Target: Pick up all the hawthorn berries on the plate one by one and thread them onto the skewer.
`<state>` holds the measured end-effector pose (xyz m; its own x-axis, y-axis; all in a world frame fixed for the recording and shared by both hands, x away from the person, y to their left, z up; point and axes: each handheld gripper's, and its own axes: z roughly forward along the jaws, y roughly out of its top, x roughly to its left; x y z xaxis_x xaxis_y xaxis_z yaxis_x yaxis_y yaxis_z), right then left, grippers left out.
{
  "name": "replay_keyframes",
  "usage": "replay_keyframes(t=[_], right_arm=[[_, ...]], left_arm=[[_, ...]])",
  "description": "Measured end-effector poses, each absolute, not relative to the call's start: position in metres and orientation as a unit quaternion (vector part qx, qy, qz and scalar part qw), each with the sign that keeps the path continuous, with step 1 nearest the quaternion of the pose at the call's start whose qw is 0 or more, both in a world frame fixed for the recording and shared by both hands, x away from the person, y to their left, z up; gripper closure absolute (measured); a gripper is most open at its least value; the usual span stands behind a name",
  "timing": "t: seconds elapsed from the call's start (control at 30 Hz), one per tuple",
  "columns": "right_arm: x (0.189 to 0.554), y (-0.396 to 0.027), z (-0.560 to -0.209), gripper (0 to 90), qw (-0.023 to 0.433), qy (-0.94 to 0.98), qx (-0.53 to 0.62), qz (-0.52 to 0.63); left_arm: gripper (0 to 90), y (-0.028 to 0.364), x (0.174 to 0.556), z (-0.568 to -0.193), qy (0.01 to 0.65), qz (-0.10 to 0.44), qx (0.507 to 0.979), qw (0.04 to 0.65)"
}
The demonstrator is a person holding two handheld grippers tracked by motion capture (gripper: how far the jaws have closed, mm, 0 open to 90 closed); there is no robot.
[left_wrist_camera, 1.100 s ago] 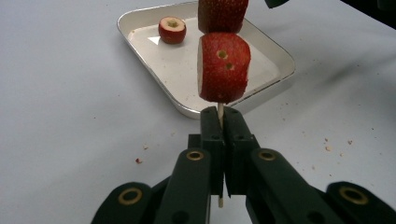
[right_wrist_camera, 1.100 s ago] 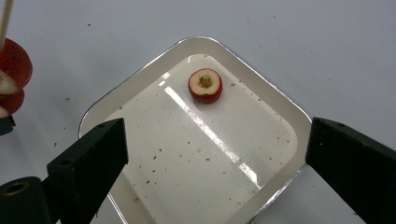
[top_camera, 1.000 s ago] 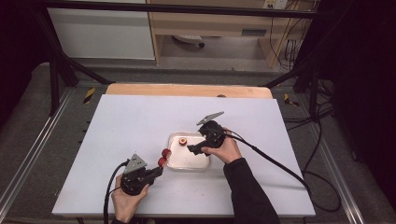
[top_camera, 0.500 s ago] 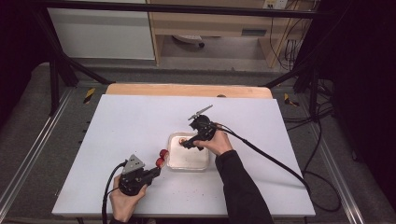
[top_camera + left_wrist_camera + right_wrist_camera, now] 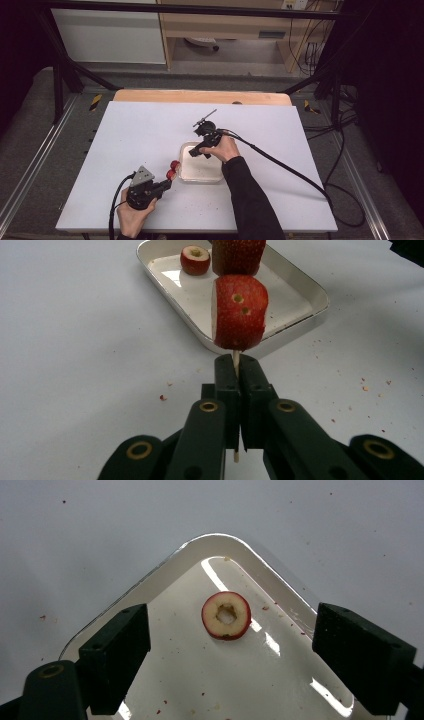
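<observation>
The left hand-held gripper (image 5: 235, 385) clamps a skewer (image 5: 235, 360) of 2 fruit pieces (image 5: 239, 312). The right hand-held gripper (image 5: 230, 645), jaws wide but just narrowing, could skid the slippery cored slice (image 5: 226, 615) across the tray (image 5: 165, 570).

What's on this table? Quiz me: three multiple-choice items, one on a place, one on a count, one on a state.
1. The loose cored fruit slice lies:
A. on the bare table
B. in the white tray
C. on the floor

2. The fruit pieces threaded on the skewer number:
A. two
B. four
C. none

3. The left gripper has its fingers:
A. wide open
B. shut on the skewer
C. shut on the tray's rim

Key: 1 B, the slice rests on the tray's floor; 2 A, two red pieces sit one behind the other; 3 B, the stick is pinched between them.
</observation>
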<state>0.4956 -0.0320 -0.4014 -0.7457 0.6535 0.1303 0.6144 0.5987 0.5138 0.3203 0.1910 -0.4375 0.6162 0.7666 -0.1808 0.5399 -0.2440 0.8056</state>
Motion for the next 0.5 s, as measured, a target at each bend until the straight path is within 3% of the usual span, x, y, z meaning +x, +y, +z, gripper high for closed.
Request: replay_keyframes(t=[0.5], right_arm=[[0.507, -0.017, -0.41, 26.8, 0.03, 0.905, 0.358, 0.226]], left_arm=[[88.3, 0.191, 0.321, -0.438, 0.419, 0.123, 0.779, 0.45]])
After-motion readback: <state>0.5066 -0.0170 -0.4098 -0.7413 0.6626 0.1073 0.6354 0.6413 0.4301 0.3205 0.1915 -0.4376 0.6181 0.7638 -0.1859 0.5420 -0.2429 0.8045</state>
